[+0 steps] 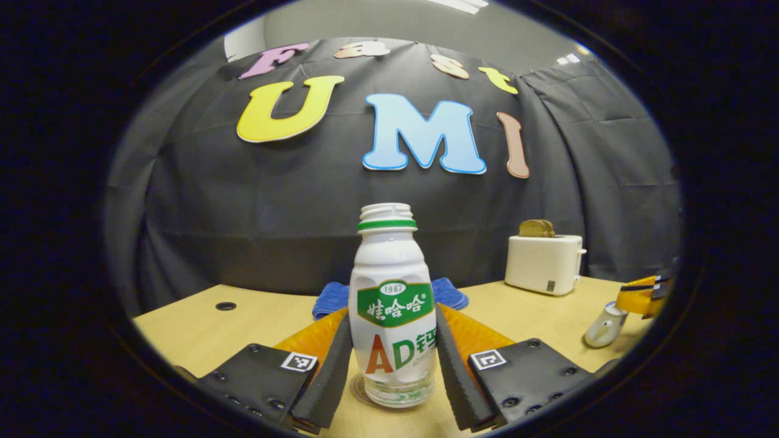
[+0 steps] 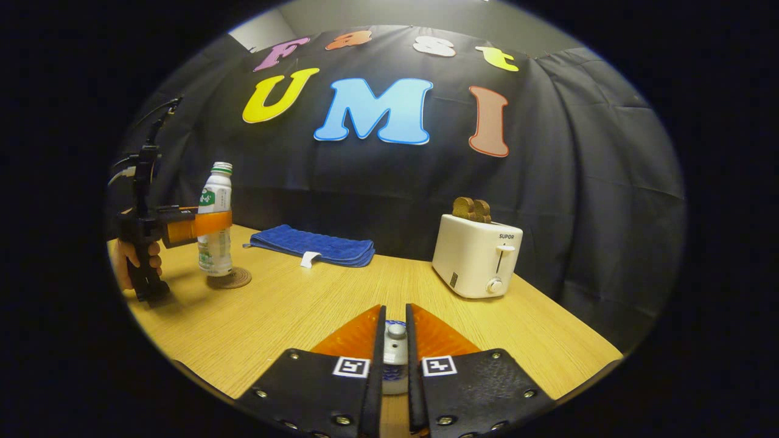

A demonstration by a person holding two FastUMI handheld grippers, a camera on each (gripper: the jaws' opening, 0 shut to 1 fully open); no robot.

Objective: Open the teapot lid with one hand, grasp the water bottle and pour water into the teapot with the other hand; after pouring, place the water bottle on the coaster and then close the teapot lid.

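Observation:
The white water bottle, uncapped with a green neck ring, stands upright on a round coaster. My left gripper is shut on it, one finger against each side. In the right gripper view the same bottle and coaster stand at the table's far left, with the left gripper and a hand beside them. My right gripper is shut on the white knob of the teapot lid. The teapot body is mostly hidden under its fingers. Whether the lid is raised I cannot tell. The teapot peeks in at the right of the left gripper view.
A white toaster with bread slices stands at the back right of the wooden table. A folded blue towel lies at the back, behind the bottle. A cable hole sits in the tabletop at the left.

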